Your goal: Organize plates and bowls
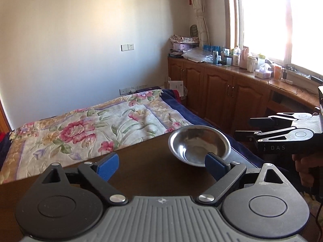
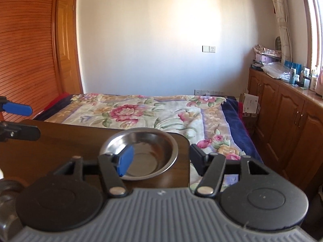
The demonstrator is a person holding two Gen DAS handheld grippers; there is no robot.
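A steel bowl (image 1: 199, 145) (image 2: 141, 157) stands empty on the dark wooden table (image 1: 145, 169) (image 2: 66, 141), near its far right corner. My right gripper (image 2: 161, 153) is open. Its blue left pad (image 2: 126, 161) hangs over the bowl, and its right finger (image 2: 198, 159) is beyond the table's right edge, so the bowl's right rim lies between them. My left gripper (image 1: 161, 161) is open and holds nothing, left of the bowl and apart from it. Its right pad (image 1: 215, 165) only overlaps the bowl's near rim in the left wrist view.
A bed with a floral blanket (image 1: 90, 125) (image 2: 141, 111) lies just past the table's far edge. Wooden cabinets (image 1: 222, 92) (image 2: 286, 117) topped with bottles and boxes run along the right wall under a window. A hand (image 1: 304, 167) holds the right gripper (image 1: 254, 129).
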